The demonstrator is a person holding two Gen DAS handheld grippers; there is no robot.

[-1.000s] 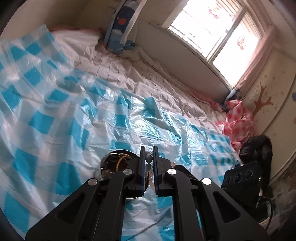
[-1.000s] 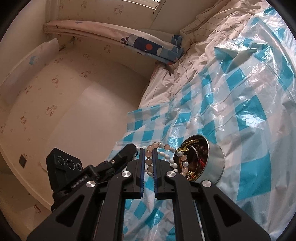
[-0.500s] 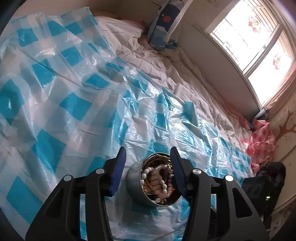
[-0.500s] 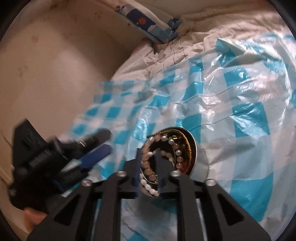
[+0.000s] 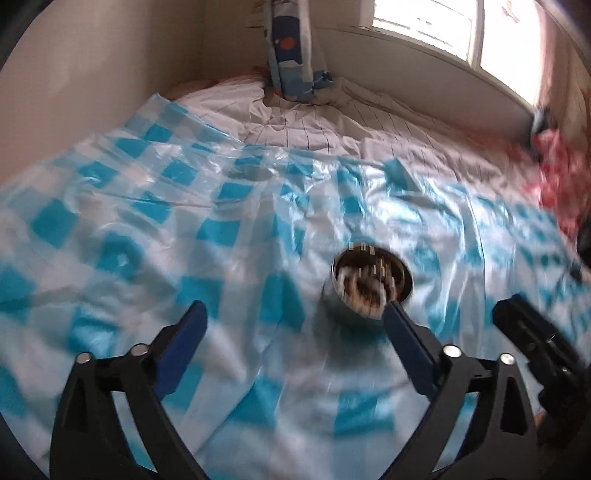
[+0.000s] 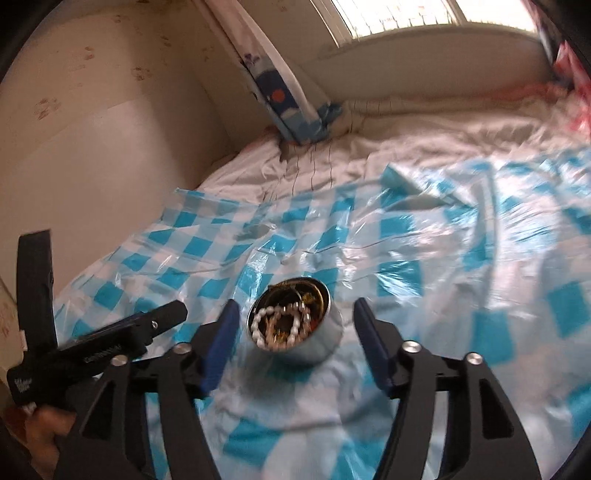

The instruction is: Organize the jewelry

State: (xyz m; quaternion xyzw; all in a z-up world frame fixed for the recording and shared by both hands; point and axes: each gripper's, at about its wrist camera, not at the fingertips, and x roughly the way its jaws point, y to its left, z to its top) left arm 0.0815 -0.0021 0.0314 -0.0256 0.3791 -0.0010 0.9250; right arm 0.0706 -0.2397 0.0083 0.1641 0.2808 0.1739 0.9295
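My right gripper, jaws just opened wide, frames the jewelry tin without touching. Left gripper likewise wide, empty; I see the tin beside its right finger.

The right gripper has just been opening, its blue-padded jaws standing apart on either side of a round shiny metal tin holding a white bead bracelet, on the bed's blue-and-white checked plastic sheet.

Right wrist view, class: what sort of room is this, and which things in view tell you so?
Most likely a bedroom. The work surface is a bed with a rumpled striped sheet, a patterned pillow leans in the corner, and a window sits just above the bed.
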